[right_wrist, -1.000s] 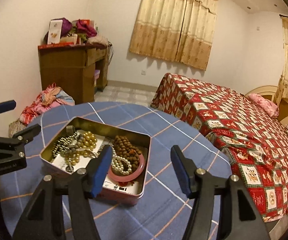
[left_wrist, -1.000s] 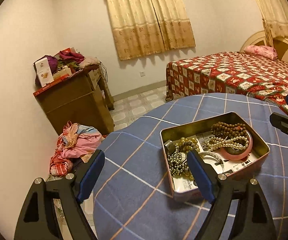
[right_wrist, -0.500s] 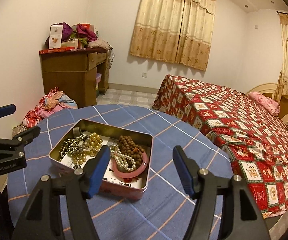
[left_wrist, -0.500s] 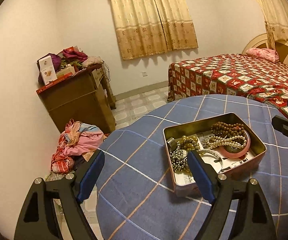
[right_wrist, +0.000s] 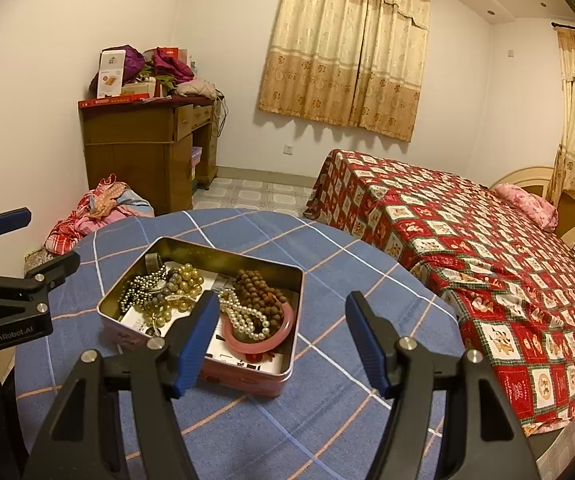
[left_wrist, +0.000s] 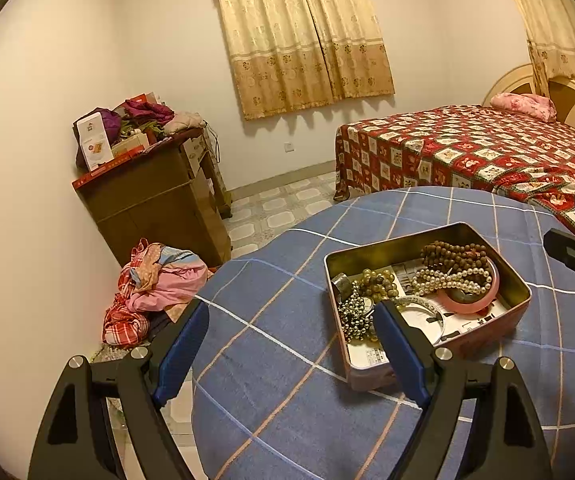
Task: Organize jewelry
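Note:
An open pink tin (left_wrist: 391, 242) (right_wrist: 223, 246) stands on a round table with a blue plaid cloth (left_wrist: 279, 364) (right_wrist: 327, 424). Inside lie a pearl strand (left_wrist: 447, 280) (right_wrist: 247, 316), brown wooden beads (left_wrist: 455, 254) (right_wrist: 259, 292), a pink bangle (left_wrist: 473, 306) (right_wrist: 273, 340), gold beads (left_wrist: 375, 280) (right_wrist: 187, 280) and a silver bead chain (left_wrist: 353, 316) (right_wrist: 139, 288). My left gripper (left_wrist: 291, 312) (right_wrist: 51, 236) hovers open, left of the tin. My right gripper (right_wrist: 282, 300) (left_wrist: 567, 222) hovers open at the tin's near right corner. Neither holds anything.
A bed with a red patterned cover (right_wrist: 467, 240) stands just right of the table. A brown dresser piled with clothes and boxes (left_wrist: 151, 200) is against the left wall, with a heap of clothes (left_wrist: 155, 288) on the floor beside it. Tiled floor lies beyond.

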Motion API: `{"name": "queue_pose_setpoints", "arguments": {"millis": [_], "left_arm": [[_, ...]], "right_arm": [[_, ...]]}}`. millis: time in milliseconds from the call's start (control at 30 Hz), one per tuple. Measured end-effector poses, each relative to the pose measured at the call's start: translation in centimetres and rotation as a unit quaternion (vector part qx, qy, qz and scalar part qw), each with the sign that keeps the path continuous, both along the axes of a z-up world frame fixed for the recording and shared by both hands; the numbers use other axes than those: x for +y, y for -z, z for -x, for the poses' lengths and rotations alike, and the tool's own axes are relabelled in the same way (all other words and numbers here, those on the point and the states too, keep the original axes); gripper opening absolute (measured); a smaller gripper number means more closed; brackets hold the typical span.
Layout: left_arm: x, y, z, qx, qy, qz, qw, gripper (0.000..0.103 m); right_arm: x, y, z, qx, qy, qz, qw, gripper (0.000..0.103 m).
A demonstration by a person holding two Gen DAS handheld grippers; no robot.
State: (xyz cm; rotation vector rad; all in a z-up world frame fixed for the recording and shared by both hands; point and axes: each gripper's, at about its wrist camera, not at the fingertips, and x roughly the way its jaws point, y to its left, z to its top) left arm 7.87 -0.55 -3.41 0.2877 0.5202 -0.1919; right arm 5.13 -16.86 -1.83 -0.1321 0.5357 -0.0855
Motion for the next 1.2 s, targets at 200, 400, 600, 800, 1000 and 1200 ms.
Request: {"name": "queue_pose_setpoints", "arguments": {"millis": [200, 400, 600, 800, 1000, 1200], "left_arm": [[-0.18, -0.01, -0.11, 0.0, 0.0, 0.0, 1.0, 0.084], [-0.21, 0.01, -0.11, 0.0, 0.0, -0.001, 1.0, 0.084], [-0.25, 0.06, -0.14, -0.001, 0.0, -0.004, 1.0, 0.084], [-0.41, 0.4, -0.19, 0.0, -0.001, -0.009, 1.0, 0.084], [-0.3, 0.61, -0.45, 0.008, 0.002, -0.008, 0.9999, 0.084], [-0.23, 0.56, -0.49, 0.003, -0.003, -0.013, 0.9999, 0.084]], "right_arm": [[0.01, -0.02, 0.02, -0.001, 0.0, 0.001, 1.0, 0.068], [-0.06, 0.03, 0.28, -0.003, 0.0, 0.002, 1.0, 0.071], [-0.14, 0.03, 0.42, -0.002, 0.0, 0.001, 1.0, 0.072], [-0.2, 0.0, 0.49, -0.004, 0.0, 0.003, 1.0, 0.075], [-0.52, -0.01, 0.77, -0.004, 0.0, 0.006, 1.0, 0.075], [-0.7, -0.2, 0.7, -0.006, 0.0, 0.008, 1.0, 0.077]]}}
